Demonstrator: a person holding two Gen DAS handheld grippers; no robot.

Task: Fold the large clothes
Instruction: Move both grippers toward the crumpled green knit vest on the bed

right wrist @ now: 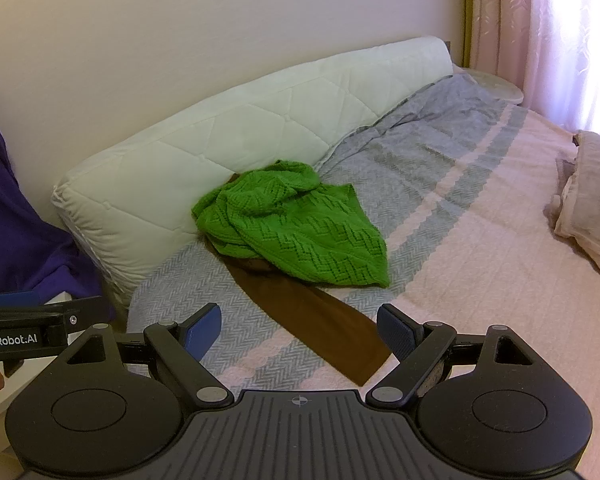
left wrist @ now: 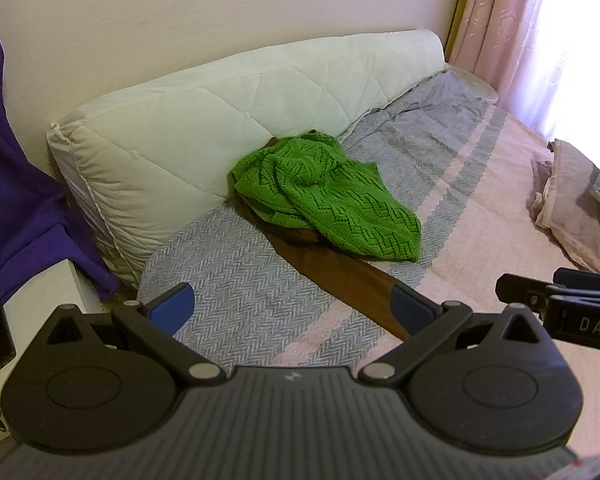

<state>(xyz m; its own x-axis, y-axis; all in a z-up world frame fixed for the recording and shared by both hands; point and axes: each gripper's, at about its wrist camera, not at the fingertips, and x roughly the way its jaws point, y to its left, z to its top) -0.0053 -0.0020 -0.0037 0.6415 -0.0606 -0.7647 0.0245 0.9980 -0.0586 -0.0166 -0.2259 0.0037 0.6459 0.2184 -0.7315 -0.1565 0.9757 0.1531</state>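
- green knit sweater [left wrist: 324, 196] crumpled on bed [left wrist: 480, 216] atop brown garment [right wrist: 320, 320], well ahead of left gripper [left wrist: 292, 308]; right gripper [right wrist: 300, 330]
- both jaws spread, empty

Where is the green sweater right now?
In both wrist views the green knitted sweater lies crumpled mid-frame on the bed, against the white quilted cushion, on top of a brown garment.
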